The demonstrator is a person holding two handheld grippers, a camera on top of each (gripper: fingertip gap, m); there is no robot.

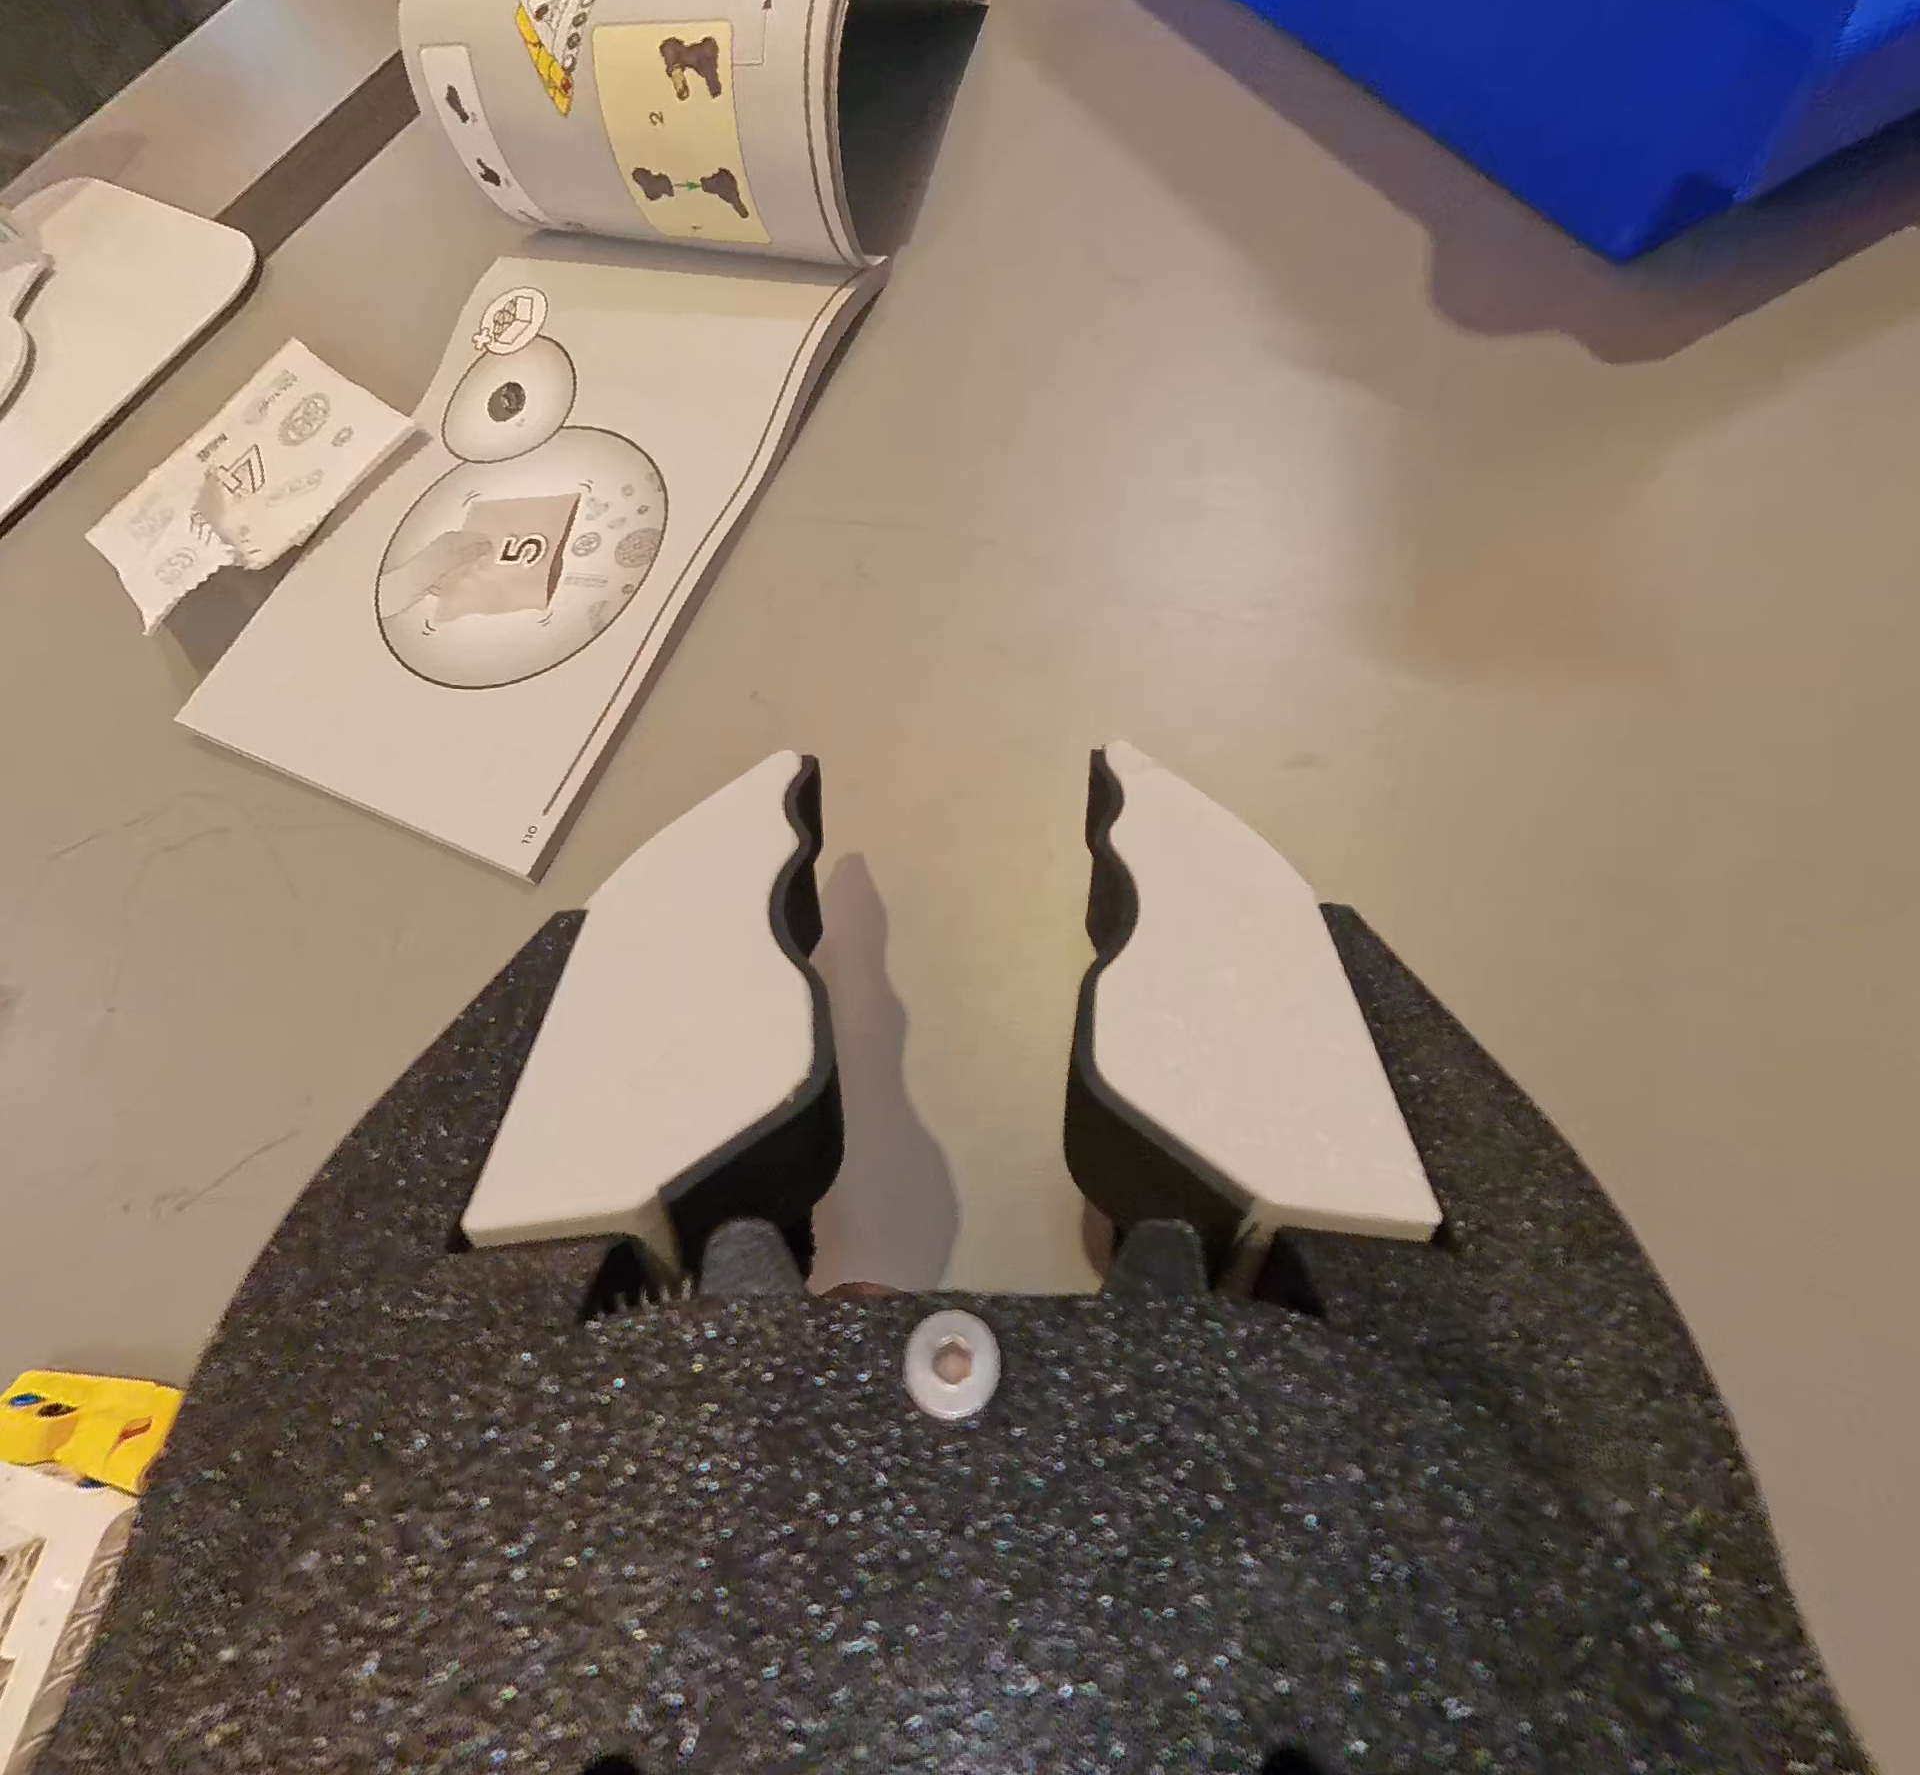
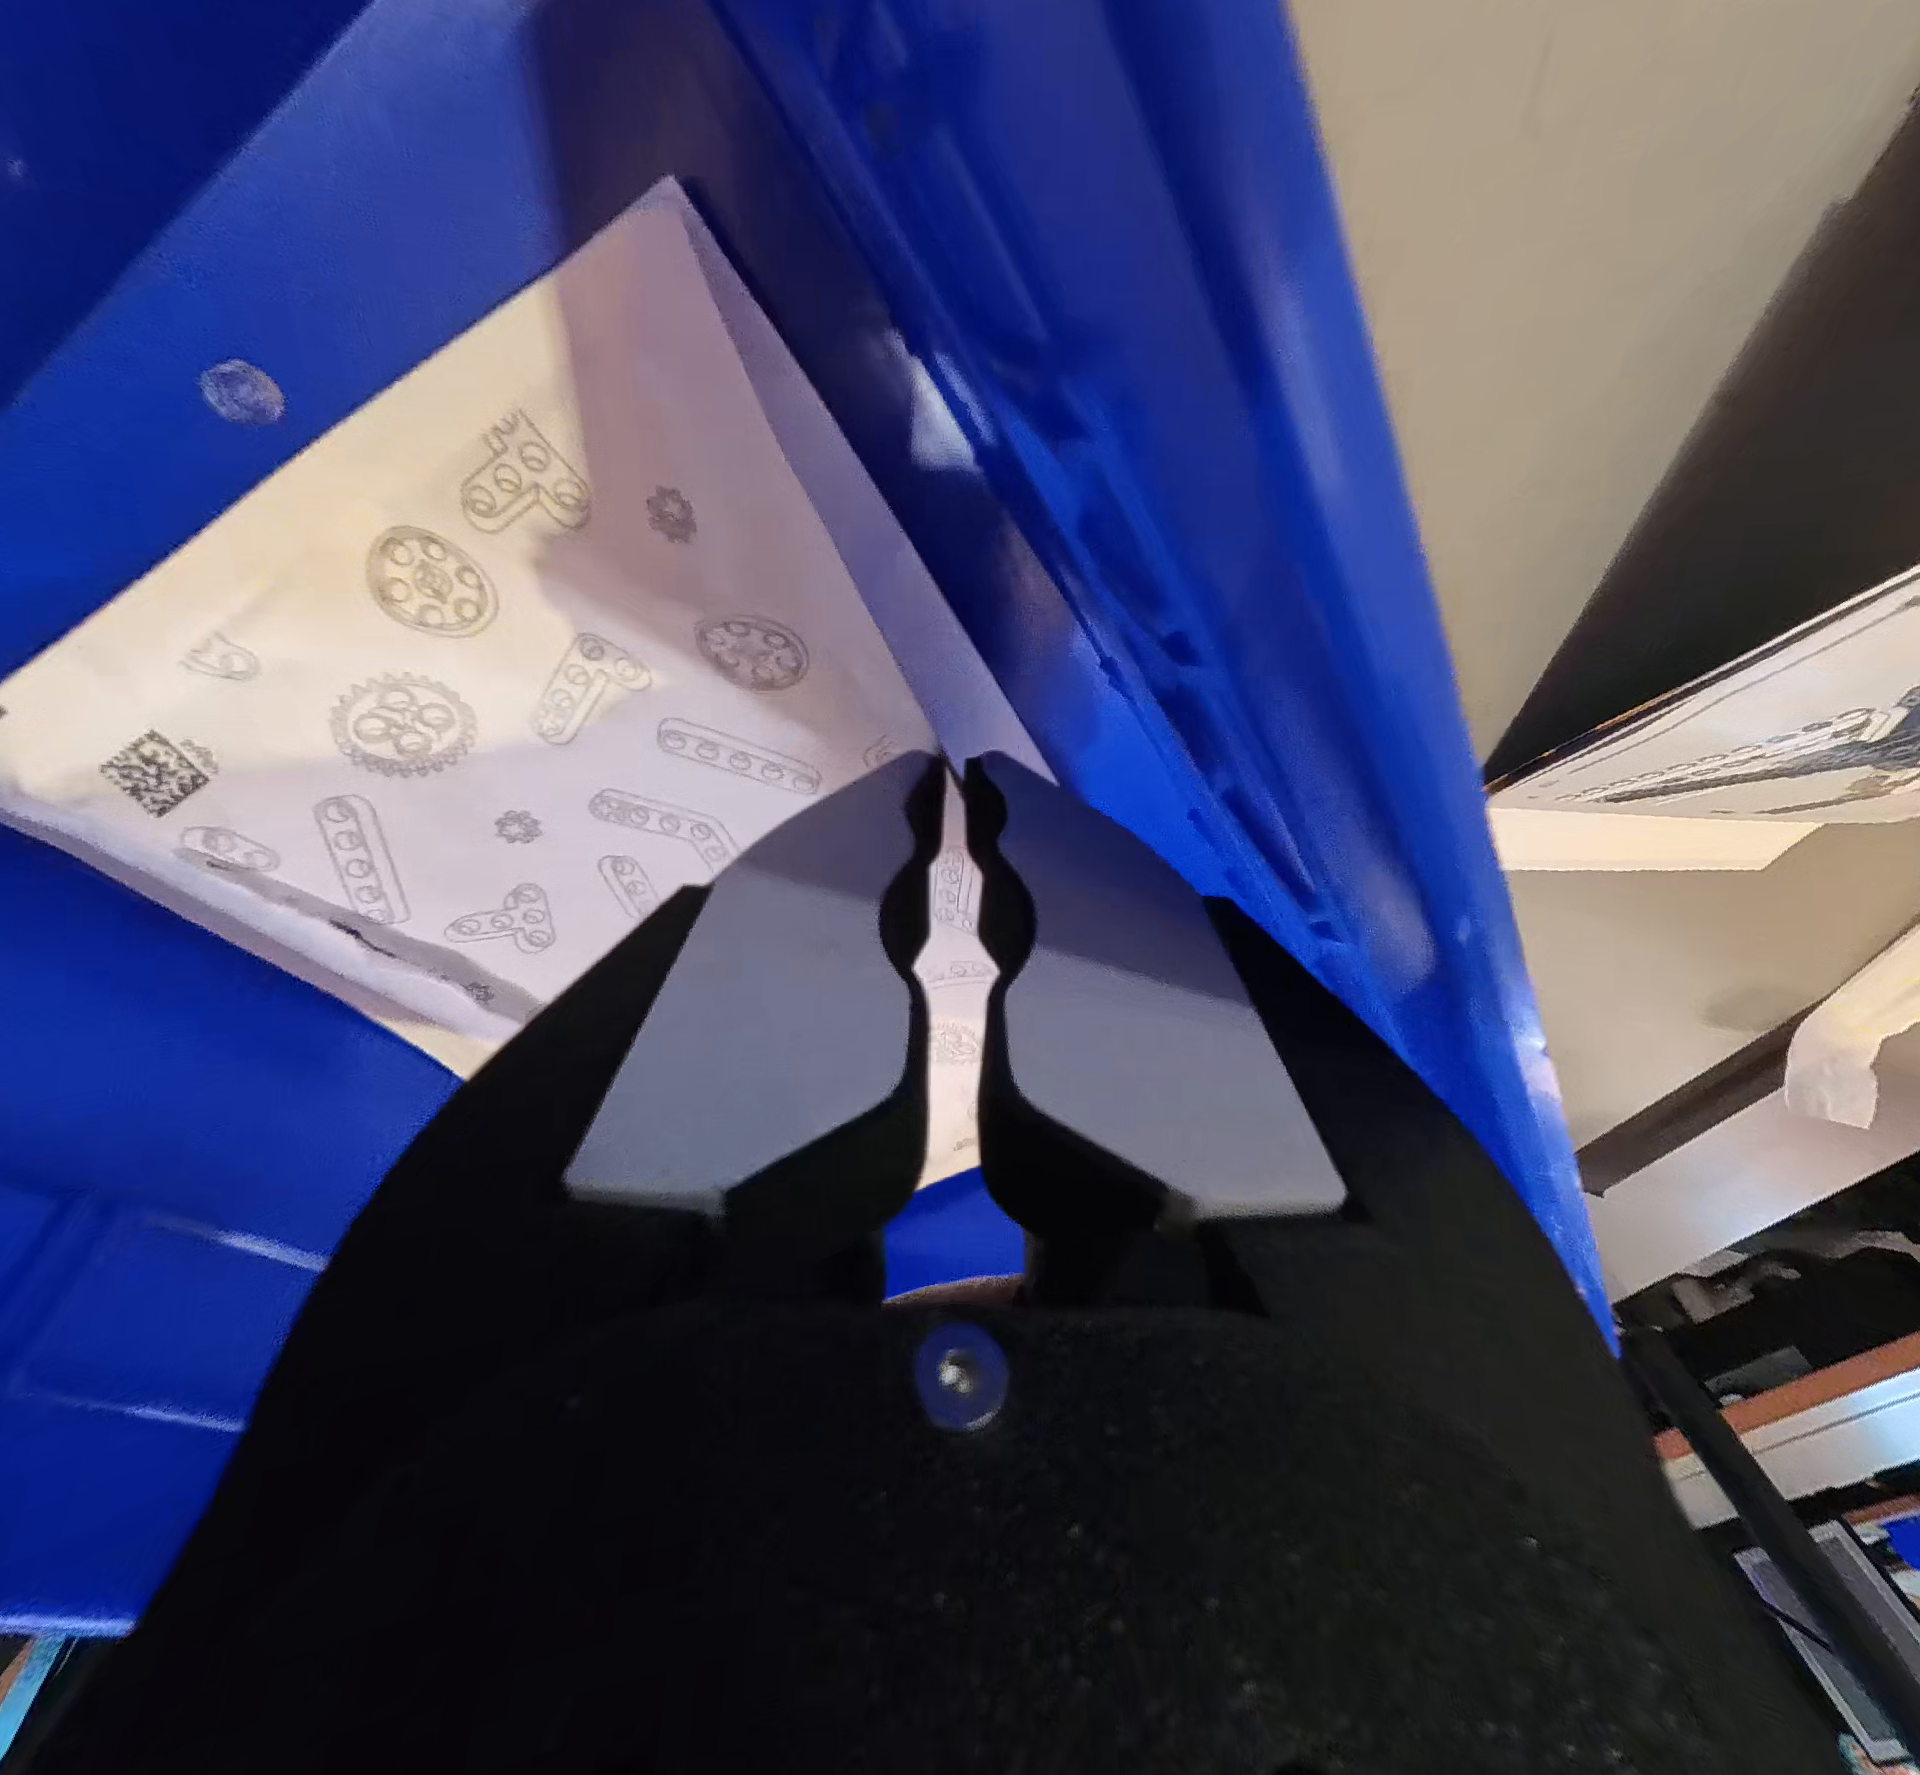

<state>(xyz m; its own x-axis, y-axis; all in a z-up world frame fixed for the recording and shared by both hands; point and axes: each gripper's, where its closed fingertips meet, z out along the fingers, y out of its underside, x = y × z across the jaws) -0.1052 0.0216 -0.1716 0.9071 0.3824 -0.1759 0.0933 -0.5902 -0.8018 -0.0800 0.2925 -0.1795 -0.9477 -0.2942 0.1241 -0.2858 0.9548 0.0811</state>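
Biggest thing I'm looking at is the grey table (image 1: 1195, 530), with the blue bin (image 2: 1195, 375) sitting on it off to the far right of my left gripper. My right gripper (image 2: 957, 769) is reaching down inside that bin, jaws pinched nearly together on the folded edge of a white paper bag (image 2: 468, 686) printed with little gear and beam outlines; the bag is lying against the bin's wall. Over on the left side an open instruction booklet (image 1: 499, 582) is lying flat with its top pages curling up, and a torn scrap of the same printed paper (image 1: 249, 478) is sitting just beside it. My left gripper (image 1: 954, 769) is hanging over bare table, fingers spread wide and holding nothing.
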